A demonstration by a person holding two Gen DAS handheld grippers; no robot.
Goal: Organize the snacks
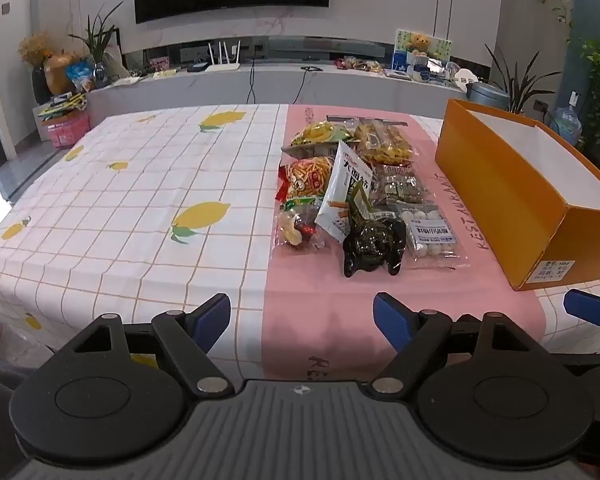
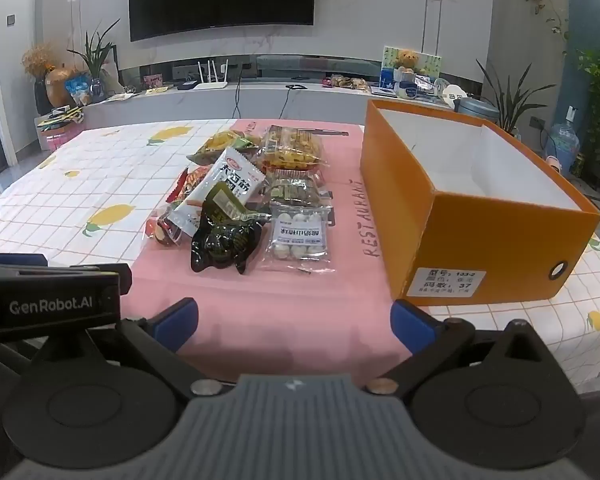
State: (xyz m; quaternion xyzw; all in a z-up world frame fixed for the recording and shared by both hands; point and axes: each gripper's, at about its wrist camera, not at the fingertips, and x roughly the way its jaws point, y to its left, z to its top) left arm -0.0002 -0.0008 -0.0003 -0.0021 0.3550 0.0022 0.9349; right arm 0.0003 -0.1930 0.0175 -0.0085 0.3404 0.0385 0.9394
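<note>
1. The bench [image 2: 100, 184] carried everything under a lemon-print cloth, with a pink runner [image 2: 284, 304] laid over it from near edge to far edge.
2. The orange box [image 2: 480, 240] stood open-topped and empty on the right, partly on the runner, its long axis running from near to far. It lay ahead and to the right of the right hand-held gripper [image 2: 294, 322], with its labelled end wall nearest.
3. The pile of snacks [image 2: 252, 196] lay on the runner to the left of the box, set apart from it by a bare strip of pink. The pile stretched from near to far, roughly parallel to the box.
4. From the left hand-held gripper [image 1: 302, 322] the pile lay ahead and slightly right; from the right one it lay ahead and slightly left. I judged neither clearly nearer to the pile, but the right one was plainly closer to the box.
5. The nearest packets were the dark packet [image 2: 226, 246] and the clear bag of white balls [image 2: 298, 236], side by side at the pile's near end.
6. Both hand-held grippers hung over the near edge, well short of the pile, jaws spread wide with nothing between them.
</note>
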